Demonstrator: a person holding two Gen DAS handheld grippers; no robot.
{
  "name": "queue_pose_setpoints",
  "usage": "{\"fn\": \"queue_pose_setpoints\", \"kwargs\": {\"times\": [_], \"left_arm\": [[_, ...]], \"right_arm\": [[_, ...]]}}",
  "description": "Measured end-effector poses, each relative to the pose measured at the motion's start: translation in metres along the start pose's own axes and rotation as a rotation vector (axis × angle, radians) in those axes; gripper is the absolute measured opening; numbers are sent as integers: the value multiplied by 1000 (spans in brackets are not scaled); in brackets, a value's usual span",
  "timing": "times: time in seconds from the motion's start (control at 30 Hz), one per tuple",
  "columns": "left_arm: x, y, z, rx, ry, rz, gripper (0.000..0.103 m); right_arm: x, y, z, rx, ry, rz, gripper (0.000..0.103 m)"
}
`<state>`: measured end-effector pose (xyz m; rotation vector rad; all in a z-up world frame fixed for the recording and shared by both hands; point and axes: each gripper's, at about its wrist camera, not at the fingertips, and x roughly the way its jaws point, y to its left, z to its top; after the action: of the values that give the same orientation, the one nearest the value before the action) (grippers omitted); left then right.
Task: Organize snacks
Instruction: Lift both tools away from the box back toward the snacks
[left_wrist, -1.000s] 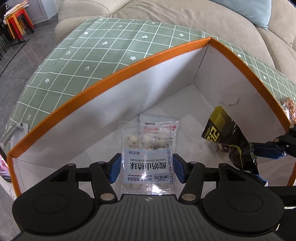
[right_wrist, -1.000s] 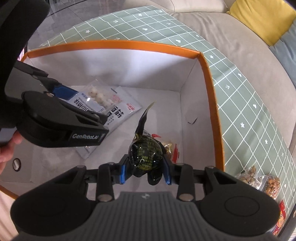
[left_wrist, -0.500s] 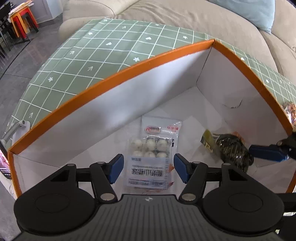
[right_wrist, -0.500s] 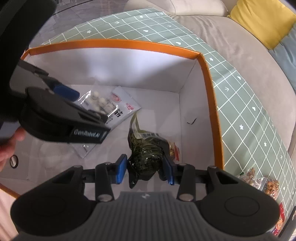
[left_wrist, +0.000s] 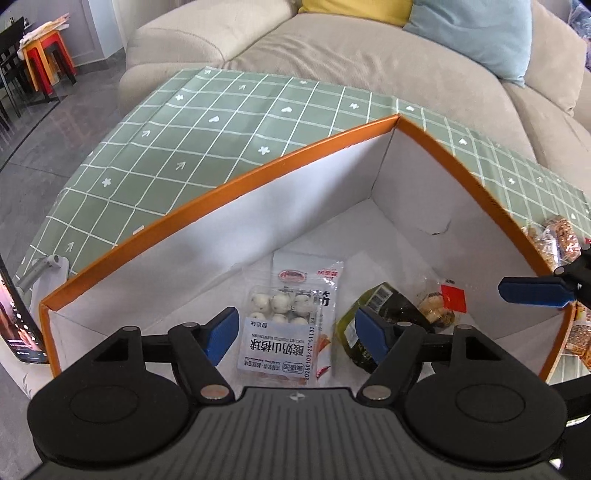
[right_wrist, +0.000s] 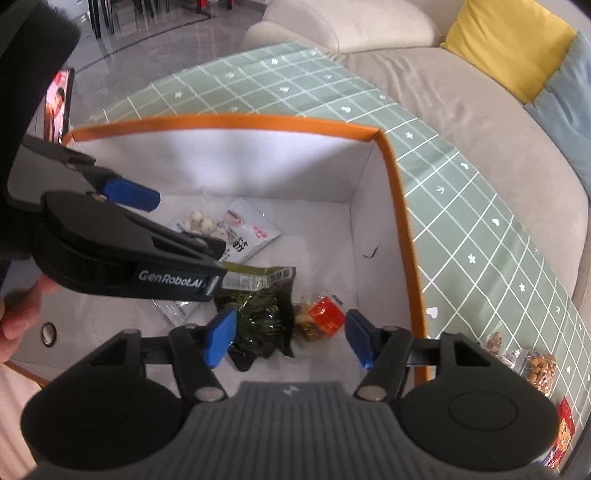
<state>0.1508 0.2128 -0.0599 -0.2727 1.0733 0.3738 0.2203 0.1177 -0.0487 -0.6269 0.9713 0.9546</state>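
Observation:
An orange-rimmed box (left_wrist: 236, 181) (right_wrist: 399, 206) with white inner walls stands on a green checked tablecloth. On its floor lie a clear packet of white yogurt balls (left_wrist: 280, 332) (right_wrist: 203, 223), a dark green packet (left_wrist: 369, 314) (right_wrist: 262, 314) and a small red-labelled snack (left_wrist: 443, 302) (right_wrist: 321, 317). My left gripper (left_wrist: 297, 334) hangs above the white packet, its jaws opening, pads clear of it. My right gripper (right_wrist: 291, 339) hovers over the dark packet, jaws opening, nothing pressed between the pads. One right gripper finger (left_wrist: 532, 291) shows at the left wrist view's right edge.
Loose nut snack packets (right_wrist: 532, 365) (left_wrist: 554, 236) lie on the cloth (left_wrist: 192, 147) outside the box's right wall. A phone (left_wrist: 18, 321) (right_wrist: 57, 107) stands by the box's left corner. A beige sofa (left_wrist: 332, 48) with cushions lies behind.
Both grippers opened and rose. The white packet dropped from the left pads onto the box floor; the dark green packet left the right pads and now lies flat.

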Motion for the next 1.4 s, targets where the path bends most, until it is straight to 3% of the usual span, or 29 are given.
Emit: {"fn": "queue_pose_setpoints", "kwargs": {"times": [0.5, 0.97, 1.13, 1.4], "left_arm": [[-53, -28, -22, 28, -150, -22, 84], [-96, -93, -53, 149, -340, -170, 85], [-95, -127, -66, 237, -344, -247, 85], [-79, -174, -82, 340, -323, -299, 85]], "right_arm": [[-68, -21, -48, 149, -226, -38, 74], [-120, -41, -141, 282, -455, -291, 78], [-126, -56, -186, 375, -492, -366, 79], [-111, -97, -237, 563, -488, -425, 89]]}}
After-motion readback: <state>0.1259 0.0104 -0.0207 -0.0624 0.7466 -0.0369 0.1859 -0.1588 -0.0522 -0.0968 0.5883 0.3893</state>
